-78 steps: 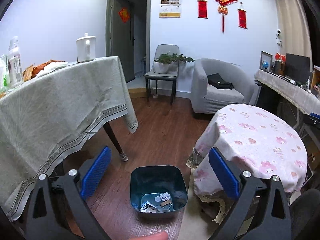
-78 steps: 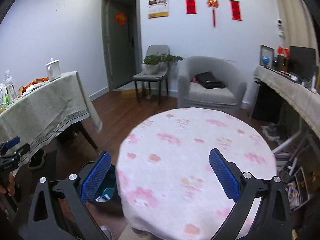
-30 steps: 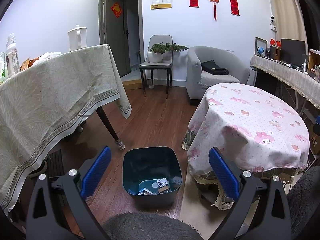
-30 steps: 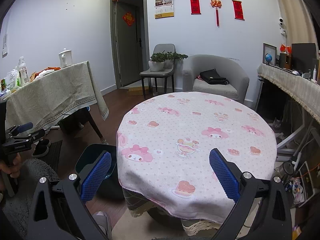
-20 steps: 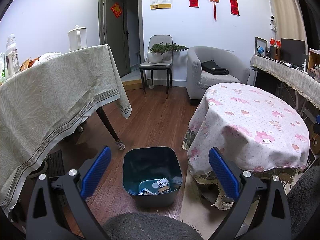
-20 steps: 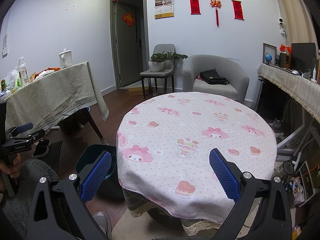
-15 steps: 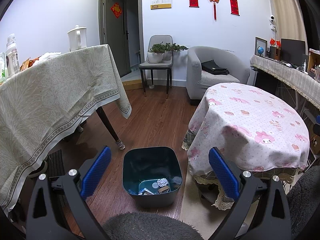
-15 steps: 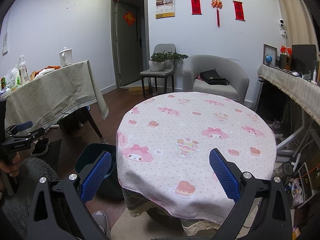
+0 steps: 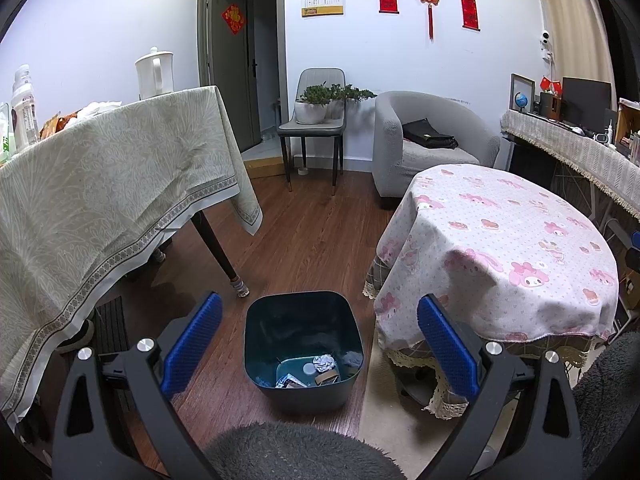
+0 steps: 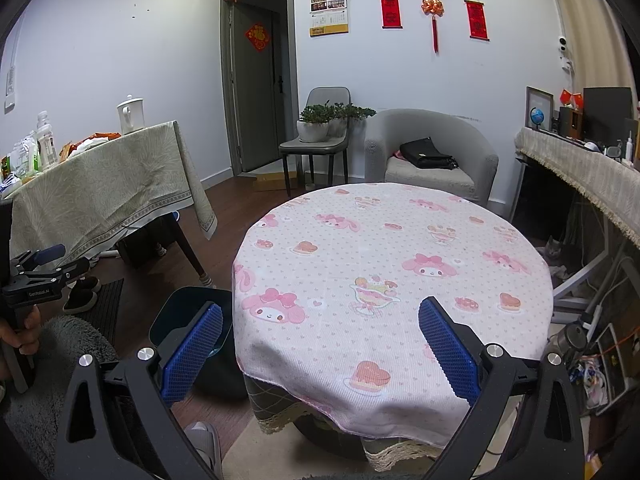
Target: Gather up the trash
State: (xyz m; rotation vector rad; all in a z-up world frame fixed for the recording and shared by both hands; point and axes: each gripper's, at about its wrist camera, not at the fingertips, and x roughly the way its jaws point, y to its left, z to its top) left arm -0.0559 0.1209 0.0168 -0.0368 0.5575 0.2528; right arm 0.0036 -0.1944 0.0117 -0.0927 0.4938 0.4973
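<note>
A dark teal trash bin [image 9: 303, 312] stands on the wood floor between the two tables, with crumpled wrappers and scraps [image 9: 316, 372] in its bottom. My left gripper [image 9: 319, 344] is open and empty, held above and in front of the bin. My right gripper [image 10: 320, 344] is open and empty over the near edge of the round table with the pink cartoon cloth [image 10: 392, 264]; no trash shows on that cloth. The bin's rim [image 10: 176, 312] shows at the table's left in the right wrist view. The left gripper [image 10: 38, 268] also shows there at far left.
A table with a beige cloth [image 9: 100, 184] stands on the left, with a white kettle [image 9: 154, 72] and bottles on it. A grey armchair [image 9: 424, 140] and a chair with plants [image 9: 316, 116] stand at the back. A long cluttered desk [image 10: 584, 172] runs along the right.
Since 2.6 s ago both grippers have pulled back and risen, so the bin and the round table look farther off. Over the last second nothing has visibly changed.
</note>
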